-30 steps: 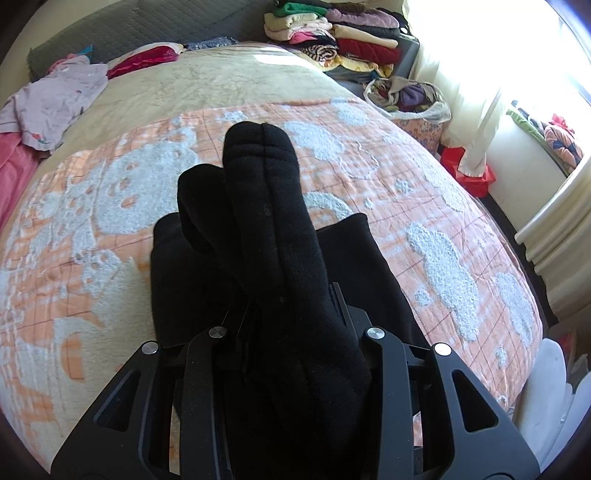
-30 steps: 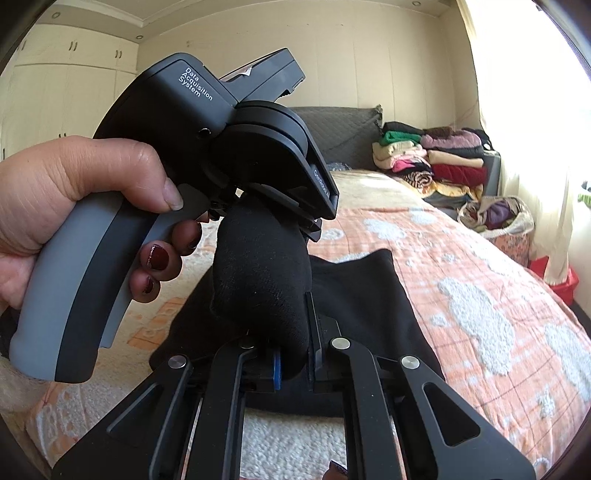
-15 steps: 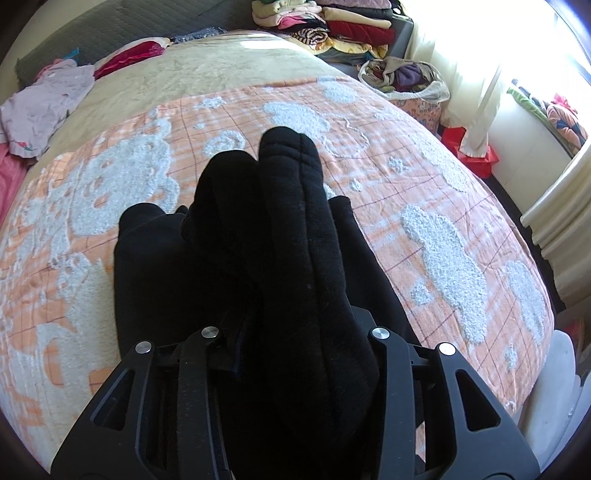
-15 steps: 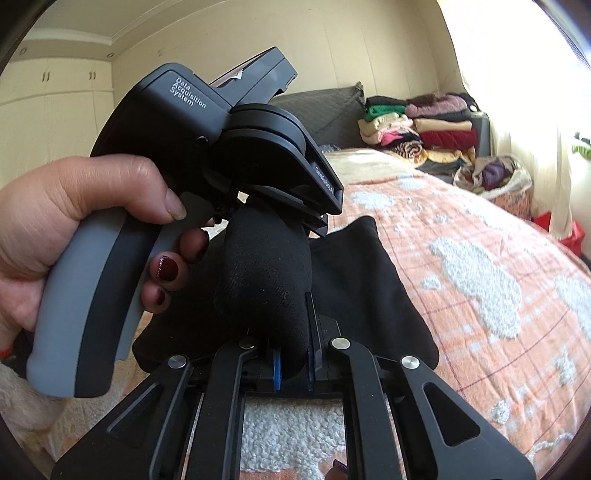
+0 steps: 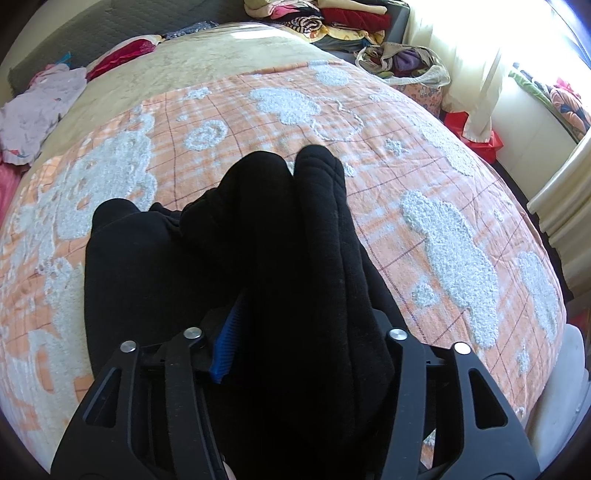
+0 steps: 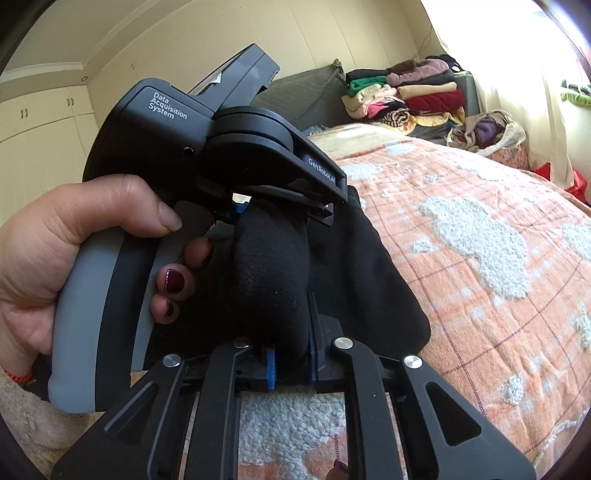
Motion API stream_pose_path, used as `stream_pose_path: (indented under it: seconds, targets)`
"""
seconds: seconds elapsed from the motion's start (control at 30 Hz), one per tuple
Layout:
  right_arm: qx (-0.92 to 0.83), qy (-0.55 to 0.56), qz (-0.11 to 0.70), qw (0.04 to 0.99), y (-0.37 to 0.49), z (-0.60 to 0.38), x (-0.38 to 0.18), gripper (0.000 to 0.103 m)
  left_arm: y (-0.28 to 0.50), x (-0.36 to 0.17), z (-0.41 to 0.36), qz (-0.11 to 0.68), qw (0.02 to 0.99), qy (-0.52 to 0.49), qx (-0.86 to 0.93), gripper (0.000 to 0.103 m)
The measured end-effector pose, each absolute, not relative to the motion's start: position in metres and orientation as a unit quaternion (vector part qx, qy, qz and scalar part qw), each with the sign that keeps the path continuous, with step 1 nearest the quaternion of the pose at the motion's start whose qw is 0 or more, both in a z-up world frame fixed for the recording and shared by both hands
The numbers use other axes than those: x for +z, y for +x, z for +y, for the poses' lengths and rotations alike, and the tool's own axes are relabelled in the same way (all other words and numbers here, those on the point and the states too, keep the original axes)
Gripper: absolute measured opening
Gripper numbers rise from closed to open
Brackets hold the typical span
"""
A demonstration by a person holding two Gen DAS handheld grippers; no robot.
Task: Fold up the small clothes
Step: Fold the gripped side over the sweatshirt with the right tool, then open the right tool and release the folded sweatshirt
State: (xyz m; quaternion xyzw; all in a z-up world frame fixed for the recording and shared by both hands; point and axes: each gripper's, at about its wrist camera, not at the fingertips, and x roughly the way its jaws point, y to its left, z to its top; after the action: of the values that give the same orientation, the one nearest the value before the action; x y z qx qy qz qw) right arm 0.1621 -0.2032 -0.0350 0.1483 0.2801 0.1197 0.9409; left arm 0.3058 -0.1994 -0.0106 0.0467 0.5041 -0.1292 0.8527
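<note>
Black garment (image 5: 295, 258) runs lengthwise away from us: its near bunched fold is pinched between both pairs of fingers, left gripper (image 5: 295, 354) and right gripper (image 6: 291, 354) face to face, the rest trailing onto the bed (image 5: 461, 184) beyond.

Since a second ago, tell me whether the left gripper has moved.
Yes. The left gripper has moved forward over the bed: the clothes stack slid toward the top edge of its view.
</note>
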Motion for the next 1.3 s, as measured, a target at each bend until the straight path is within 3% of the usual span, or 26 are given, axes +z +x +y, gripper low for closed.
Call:
stream_pose_path:
  seconds: [0.23, 0.3, 0.53, 0.6, 0.67, 0.83, 1.1, 1.13, 1.23, 1.3]
  targets:
    - [0.111, 0.160, 0.297, 0.935, 0.162, -0.212, -0.042, 0.032, 0.306, -0.011, -0.203, 0.505, 0.851, 0.041, -0.139, 0.061]
    - [0.109, 0.165, 0.302, 0.932, 0.162, -0.214, -0.044, 0.033, 0.305, -0.009, -0.201, 0.501, 0.851, 0.025, -0.153, 0.074]
    - [0.121, 0.182, 0.311, 0.925, 0.159, -0.221, -0.044, 0.037, 0.291, 0.021, -0.177, 0.457, 0.874, 0.004, -0.166, 0.074]
    - [0.131, 0.193, 0.316, 0.920, 0.159, -0.224, -0.042, 0.042, 0.287, 0.029, -0.160, 0.442, 0.883, -0.003, -0.156, 0.075]
    - [0.147, 0.206, 0.319, 0.913, 0.161, -0.227, -0.038, 0.056, 0.281, 0.034, -0.142, 0.427, 0.894, -0.003, -0.139, 0.075]
    - [0.169, 0.235, 0.328, 0.899, 0.176, -0.236, -0.028, 0.063, 0.264, 0.024, -0.099, 0.417, 0.905, 0.025, -0.085, 0.075]
    - [0.184, 0.264, 0.387, 0.864, 0.228, -0.246, -0.029, 0.063, 0.238, 0.002, -0.078, 0.433, 0.896, 0.016, -0.098, 0.075]
    - [0.188, 0.264, 0.392, 0.861, 0.234, -0.247, -0.030, 0.060, 0.236, 0.000, -0.079, 0.434, 0.895, 0.016, -0.101, 0.075]
    - [0.195, 0.229, 0.392, 0.869, 0.234, -0.238, -0.025, 0.025, 0.232, -0.003, -0.081, 0.434, 0.895, 0.017, -0.105, 0.075]
    - [0.200, 0.204, 0.379, 0.880, 0.229, -0.235, -0.015, 0.022, 0.229, -0.004, -0.084, 0.434, 0.894, 0.017, -0.107, 0.075]
